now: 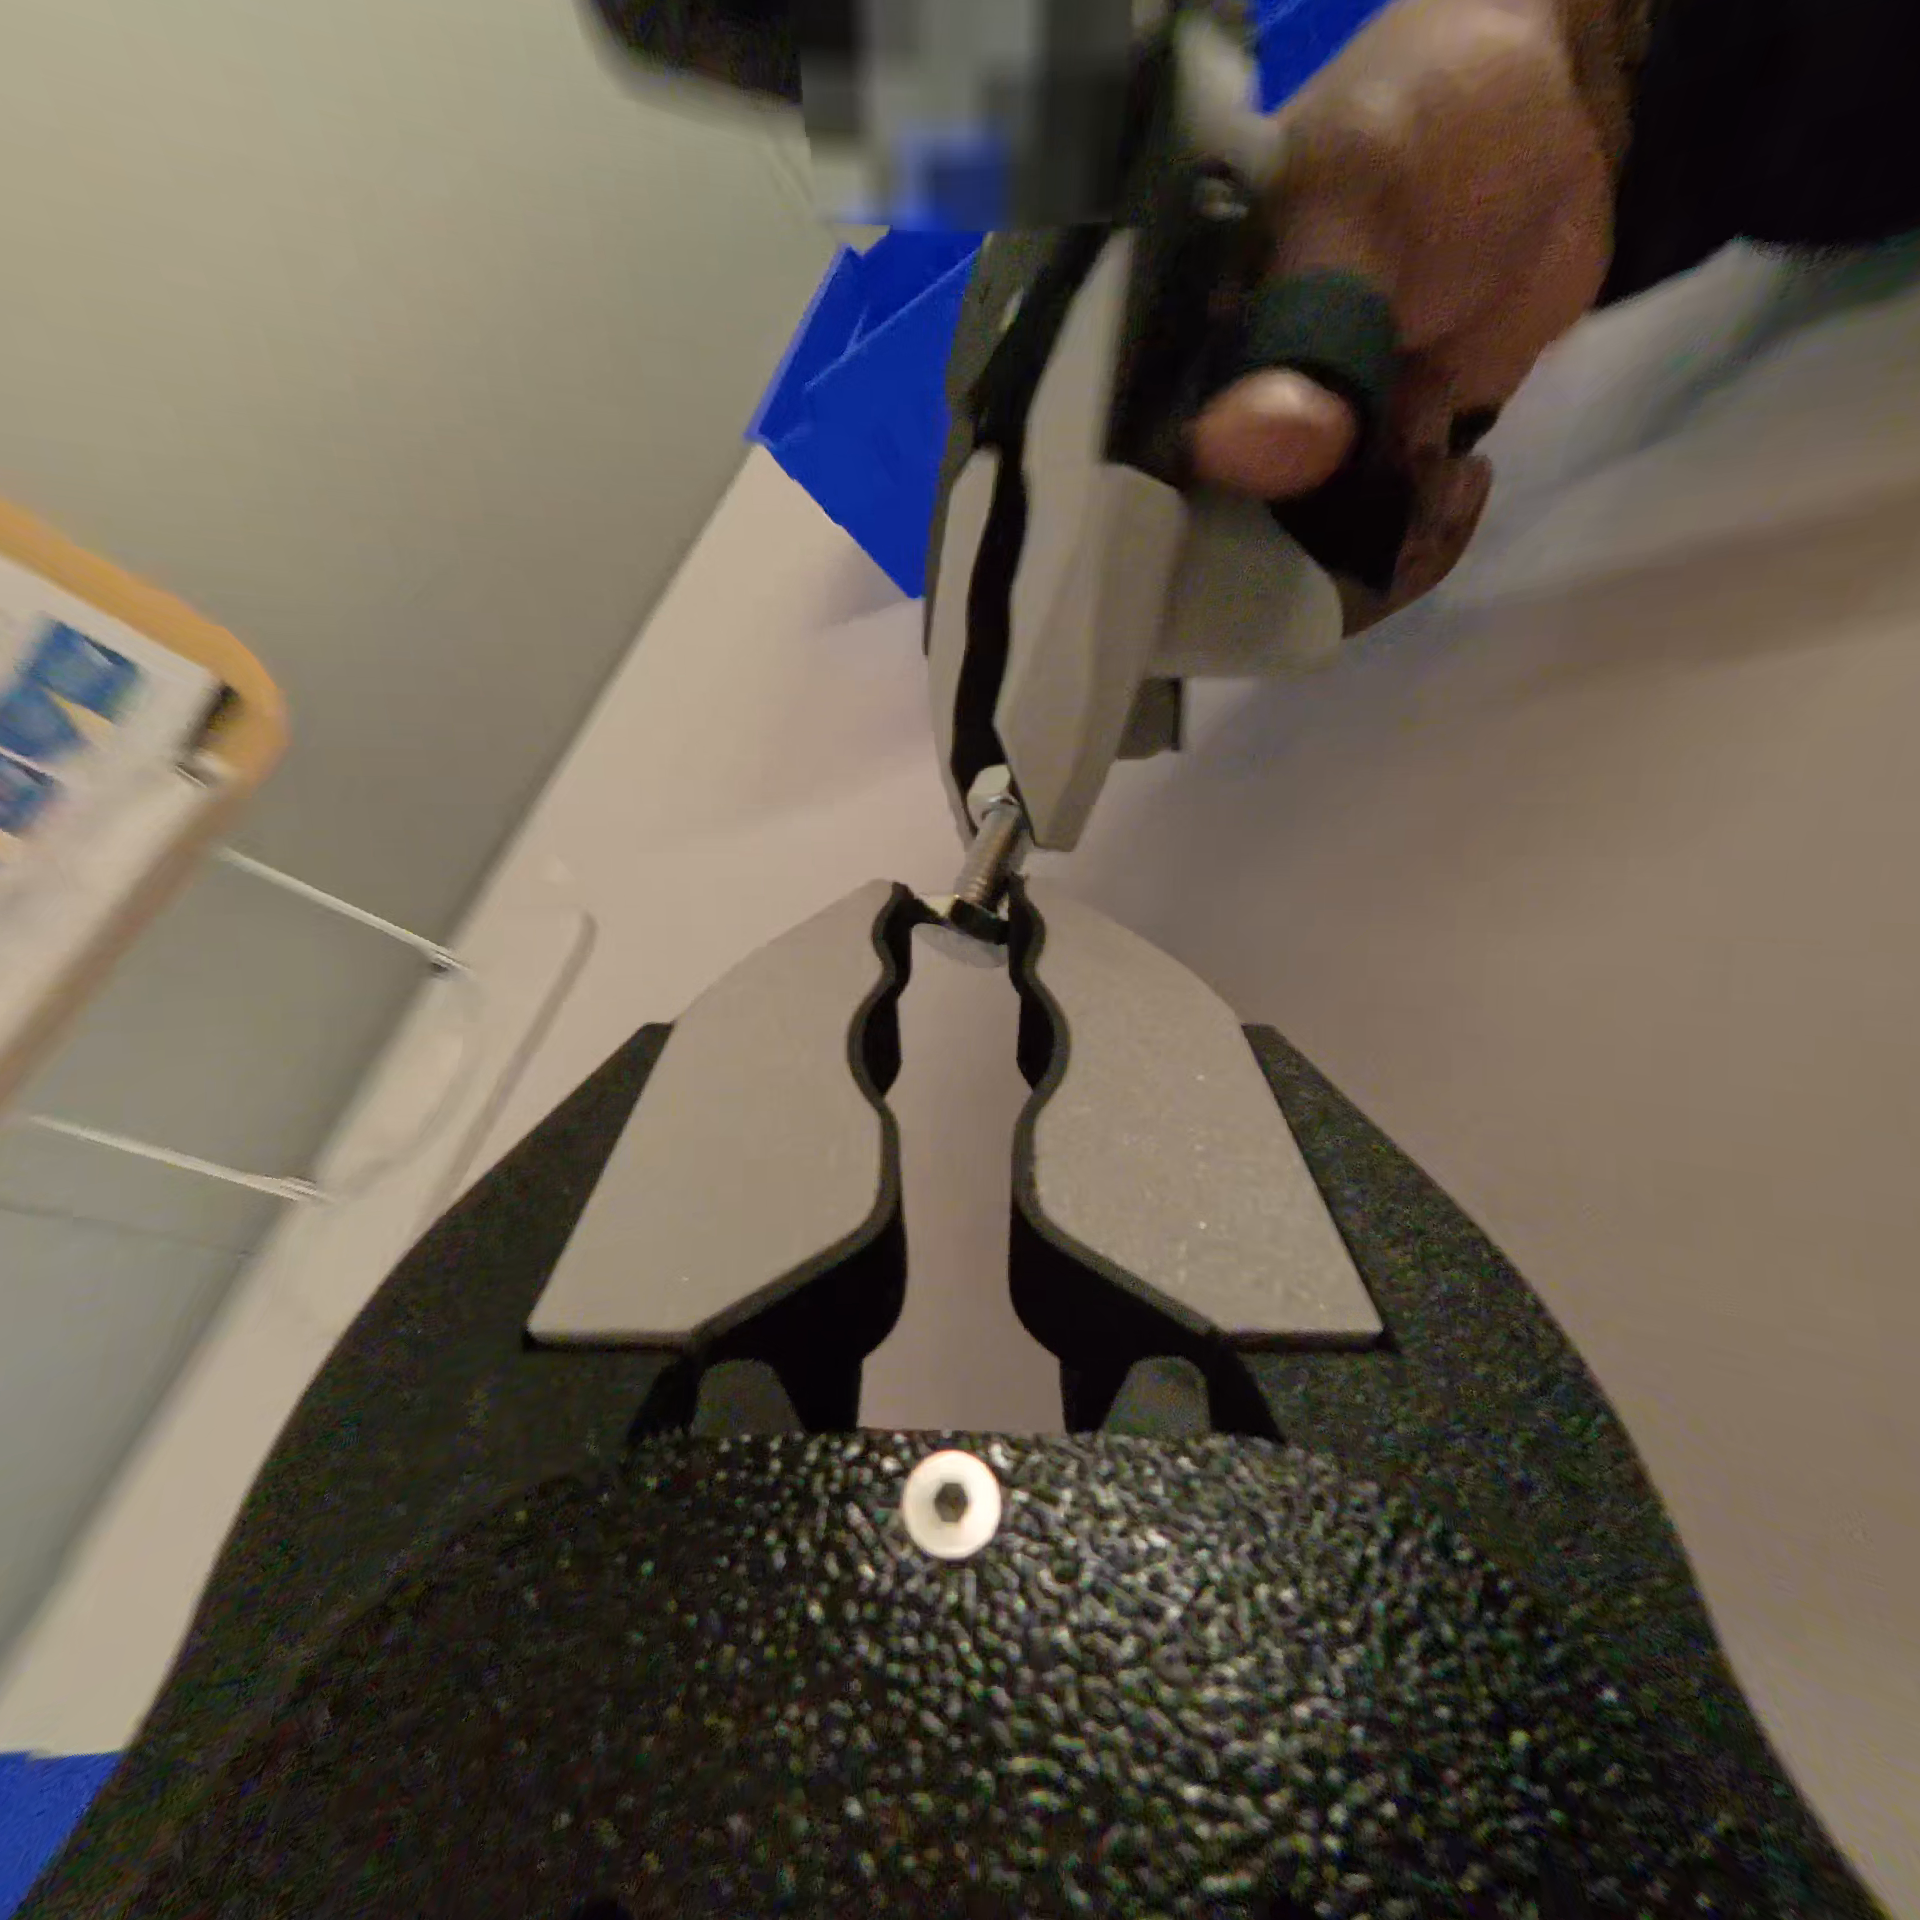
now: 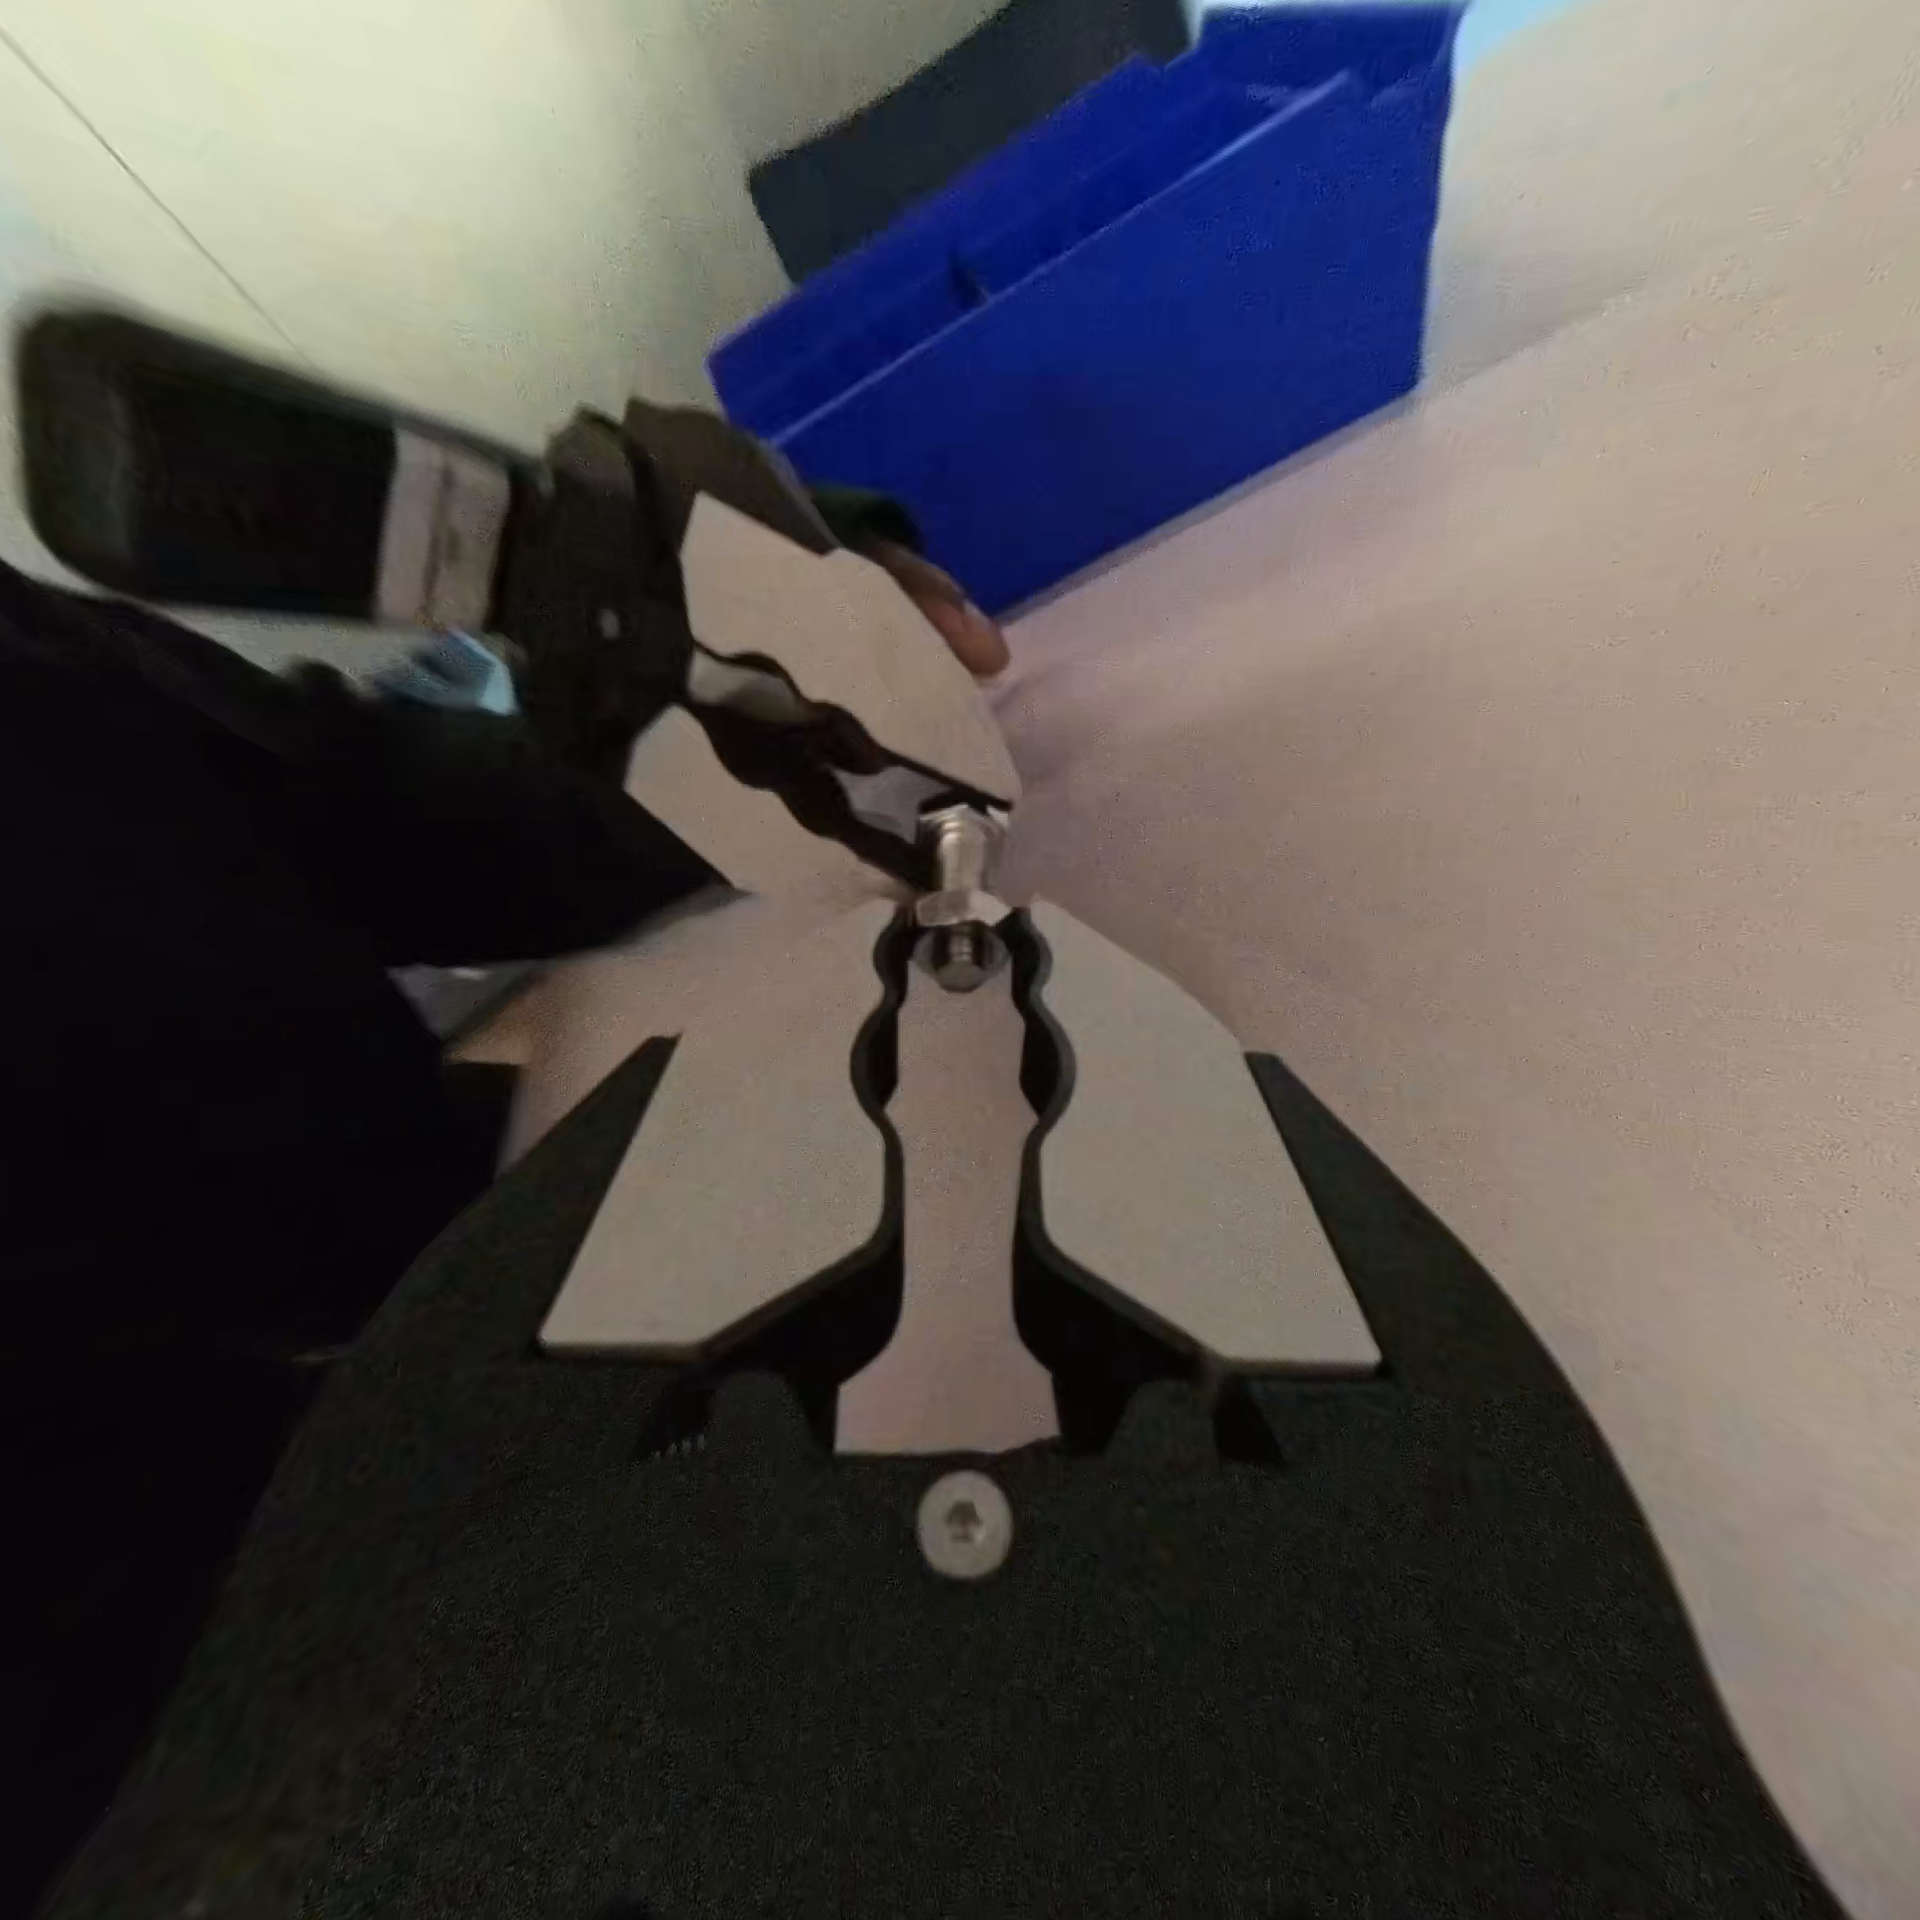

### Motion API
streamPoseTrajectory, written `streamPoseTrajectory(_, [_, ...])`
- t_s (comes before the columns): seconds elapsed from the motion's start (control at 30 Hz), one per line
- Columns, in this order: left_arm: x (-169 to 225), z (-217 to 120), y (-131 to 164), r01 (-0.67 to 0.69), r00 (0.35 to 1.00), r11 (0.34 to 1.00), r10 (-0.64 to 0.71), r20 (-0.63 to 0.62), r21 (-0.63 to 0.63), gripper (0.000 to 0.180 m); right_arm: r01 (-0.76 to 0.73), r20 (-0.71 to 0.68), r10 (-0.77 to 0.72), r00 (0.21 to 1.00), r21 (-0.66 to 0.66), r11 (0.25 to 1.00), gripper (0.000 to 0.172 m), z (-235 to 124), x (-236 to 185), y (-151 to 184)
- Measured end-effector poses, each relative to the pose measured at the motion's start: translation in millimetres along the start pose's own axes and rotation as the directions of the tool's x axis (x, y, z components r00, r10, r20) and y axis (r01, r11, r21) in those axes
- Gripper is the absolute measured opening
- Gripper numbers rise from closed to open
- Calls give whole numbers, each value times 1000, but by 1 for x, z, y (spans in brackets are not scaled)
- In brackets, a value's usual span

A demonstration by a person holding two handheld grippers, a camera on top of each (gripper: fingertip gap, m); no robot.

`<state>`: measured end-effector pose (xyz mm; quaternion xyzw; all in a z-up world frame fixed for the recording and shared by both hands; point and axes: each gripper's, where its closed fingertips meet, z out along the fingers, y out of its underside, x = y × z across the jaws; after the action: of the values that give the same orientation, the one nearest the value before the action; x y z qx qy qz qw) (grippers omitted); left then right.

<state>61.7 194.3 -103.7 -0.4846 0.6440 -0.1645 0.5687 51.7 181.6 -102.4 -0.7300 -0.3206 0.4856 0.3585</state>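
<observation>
The black textured body of the left gripper (image 1: pixel 961 909) fills the foreground, its two grey fingers closed on the hex head of a small steel bolt (image 1: pixel 995 847). Beyond it lies a pale table (image 1: pixel 1455 1039), with blue bins (image 2: pixel 1091 364) ranged along the far edge against the wall and a clear stand holding a printed sheet (image 1: pixel 104 779) at the left edge. A person's hand (image 1: pixel 1434 260) in a dark sleeve (image 2: pixel 208 935) brings the right gripper (image 2: pixel 954 925) in from the opposite side, tip to tip with the left. Its fingers are clamped on a hex nut (image 2: pixel 951 907) that sits on the bolt's thread, with the shank's end showing through the nut towards that gripper's camera. The bolt spans the short gap between the two pairs of fingertips, held over the open part of the table, well short of the bins. Both views are blurred at their margins.
</observation>
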Motion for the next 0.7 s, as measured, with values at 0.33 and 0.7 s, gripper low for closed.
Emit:
streamPoseTrajectory(0.33, [-12, -1, 2, 415, 904, 909, -407, -130, 38, 17, 447, -236, -429, 872, 23, 894, 49, -12, 10, -22])
streamPoseTrajectory(0.7, [0, 5, 11, 326, 937, 944, -329, -119, -39, 17, 428, -250, -444, 860, -119, 896, 19, 0, 14, 0])
